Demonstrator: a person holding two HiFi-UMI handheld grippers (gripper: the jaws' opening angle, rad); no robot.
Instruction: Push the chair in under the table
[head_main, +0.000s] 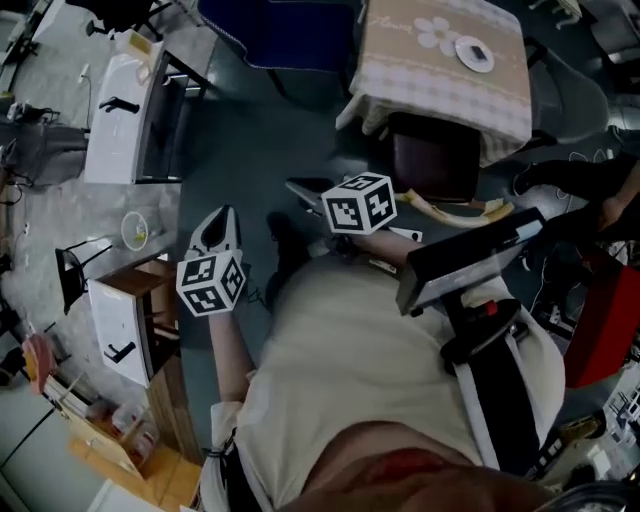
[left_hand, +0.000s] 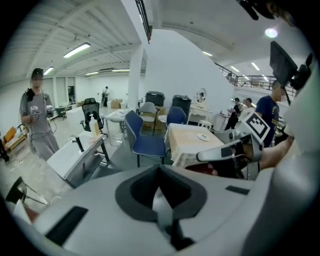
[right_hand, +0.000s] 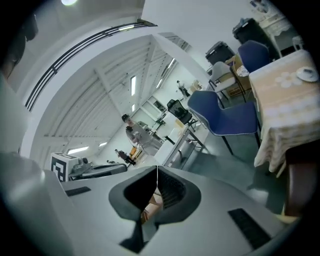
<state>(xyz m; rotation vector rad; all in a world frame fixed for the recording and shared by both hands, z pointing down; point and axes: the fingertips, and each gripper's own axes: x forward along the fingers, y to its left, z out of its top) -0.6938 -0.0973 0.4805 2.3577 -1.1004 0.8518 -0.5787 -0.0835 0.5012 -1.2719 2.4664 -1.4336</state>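
Note:
A dark brown chair (head_main: 435, 160) stands at the near edge of the table (head_main: 400, 60) with the beige checked cloth, its seat partly under the cloth. Both grippers hang in the air short of it, over the grey floor. My left gripper (head_main: 220, 226) is shut and empty, well left of the chair. My right gripper (head_main: 297, 188) is shut and empty too, nearer the chair. In the left gripper view my left gripper (left_hand: 159, 170) faces the table (left_hand: 192, 136), with the right gripper's fingers (left_hand: 215, 154) crossing in front. The right gripper view shows the chair's back (right_hand: 302, 177) at the right edge.
A blue chair (head_main: 290, 25) stands on the table's left side. A white plate (head_main: 474, 53) lies on the cloth. White benches (head_main: 120, 110) and a wooden cabinet (head_main: 150, 300) line the left. A person (left_hand: 37, 125) stands farther off in the hall.

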